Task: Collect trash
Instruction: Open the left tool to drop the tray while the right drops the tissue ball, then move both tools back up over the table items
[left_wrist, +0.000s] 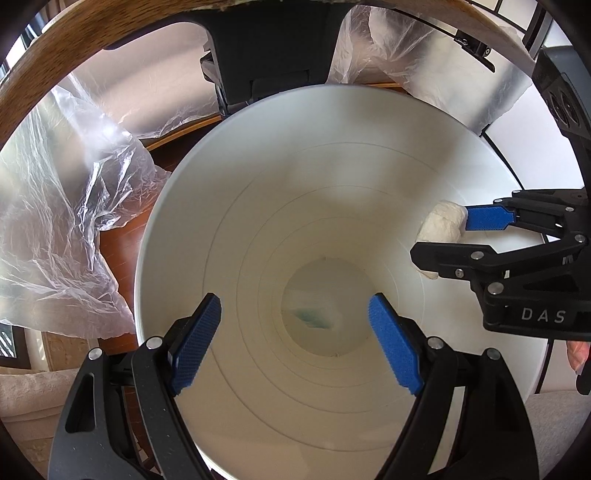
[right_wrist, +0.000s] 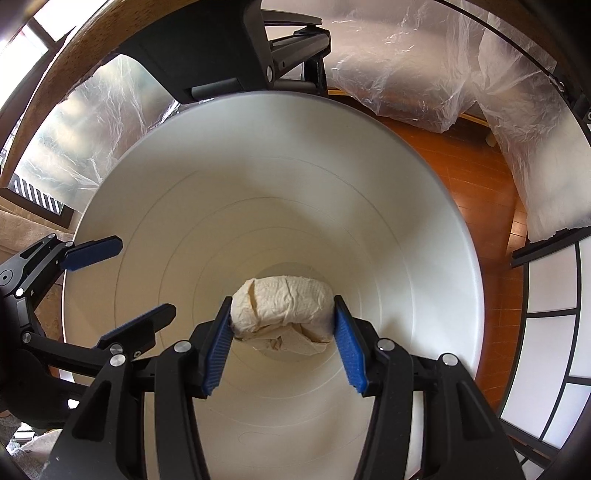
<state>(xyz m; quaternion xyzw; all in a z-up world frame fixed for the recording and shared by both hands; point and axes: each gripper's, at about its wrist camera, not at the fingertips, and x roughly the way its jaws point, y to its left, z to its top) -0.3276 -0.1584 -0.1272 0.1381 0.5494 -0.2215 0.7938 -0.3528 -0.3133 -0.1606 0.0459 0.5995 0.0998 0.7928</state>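
The right gripper (right_wrist: 282, 332) has its jaws clenched on a crumpled white paper wad (right_wrist: 282, 308), pinched between the blue pads above the mouth of a white bin (right_wrist: 424, 206). The left gripper (left_wrist: 295, 343) hangs spread and empty over the same bin. Beyond lies clear plastic sheeting (right_wrist: 406, 62).

- Reddish-brown polished wooden floor (right_wrist: 476, 177), lit by daylight.
- Curved brown wooden furniture edge (left_wrist: 74, 48), seen overhead.
- Crinkled clear plastic sheeting (left_wrist: 62, 206), draped over furniture.
- White paper screen panels with dark frames (right_wrist: 550, 332), set at right.
- Beige textured carpet (left_wrist: 26, 391), laid at lower left.
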